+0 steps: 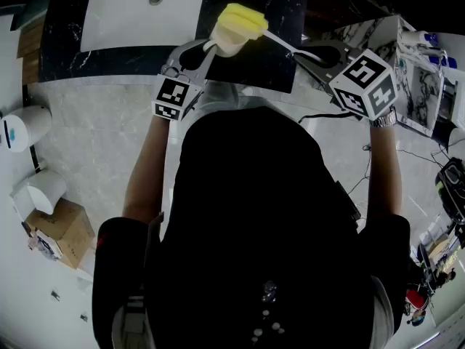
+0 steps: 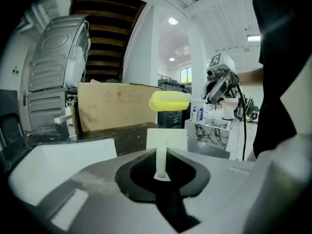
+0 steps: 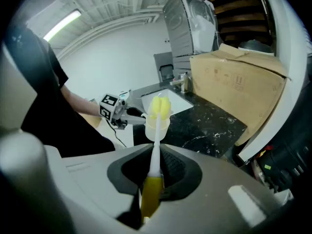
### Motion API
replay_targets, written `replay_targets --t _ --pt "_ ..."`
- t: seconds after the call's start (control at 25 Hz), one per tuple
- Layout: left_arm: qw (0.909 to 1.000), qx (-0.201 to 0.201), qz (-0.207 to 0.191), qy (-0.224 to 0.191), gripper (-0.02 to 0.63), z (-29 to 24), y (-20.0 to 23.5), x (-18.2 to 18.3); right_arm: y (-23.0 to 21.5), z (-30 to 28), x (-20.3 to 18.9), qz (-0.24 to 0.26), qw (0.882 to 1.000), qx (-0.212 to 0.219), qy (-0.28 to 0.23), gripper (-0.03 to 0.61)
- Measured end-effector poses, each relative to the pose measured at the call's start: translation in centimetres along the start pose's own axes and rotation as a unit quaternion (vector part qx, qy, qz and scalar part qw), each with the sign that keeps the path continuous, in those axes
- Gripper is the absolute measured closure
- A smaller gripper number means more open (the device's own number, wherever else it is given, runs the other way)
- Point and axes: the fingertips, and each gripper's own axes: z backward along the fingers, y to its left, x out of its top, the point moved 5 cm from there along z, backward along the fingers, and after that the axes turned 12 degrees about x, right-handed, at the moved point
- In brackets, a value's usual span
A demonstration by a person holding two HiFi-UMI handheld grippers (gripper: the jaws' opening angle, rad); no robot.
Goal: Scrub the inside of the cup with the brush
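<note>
Head view first: I've got the left gripper [image 1: 205,51] clamped on the translucent white cup [image 1: 227,43]. It hangs in the air over the front edge of the black marble countertop [image 1: 65,57], just right of the white sink basin [image 1: 131,20]. The right gripper [image 1: 309,51] comes in from the other side with the brush [image 1: 243,22]. Its yellow sponge head is right at the cup's mouth, and the thin white handle runs back to the jaws.

Left gripper view: the jaws are nearly together, pinching a thin white strip that comes off the cup [image 2: 166,138]. I think that's its handle seen edge-on, but the angle's not great. The yellow brush head [image 2: 168,101] lies sideways just above the cup's rim, with the right gripper [image 2: 219,84] beyond it. A cardboard box [image 2: 114,106] stands on the countertop behind.

Right gripper view: the jaws are closed tight on the brush handle, where the white stem meets the yellow grip end [image 3: 151,196]. The stem runs straight out to the yellow head at the cup's rim [image 3: 157,126]. The left gripper [image 3: 127,116] holds the cup from the far side, over the countertop's near edge.
</note>
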Motion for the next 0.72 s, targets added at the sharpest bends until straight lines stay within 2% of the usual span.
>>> replay_targets --t 0.16,0.32,0.72 --pt "0.9994 0.002 0.035 -0.003 0.568 -1.4 -0.5 0.1 -1.7 0.6 0.1 -0.054 0.996 -0.052 -0.055 0.537" --pt "0.9993 0.000 0.038 -0.005 0.568 -2.3 -1.1 0.6 -2.8 1.0 -0.2 -0.076 0.989 -0.089 -0.088 0.537" --pt "0.9984 0.007 0.056 -0.005 0.568 -5.0 -1.5 1.5 -4.2 1.3 -0.7 -0.102 0.977 -0.124 -0.143 0.537"
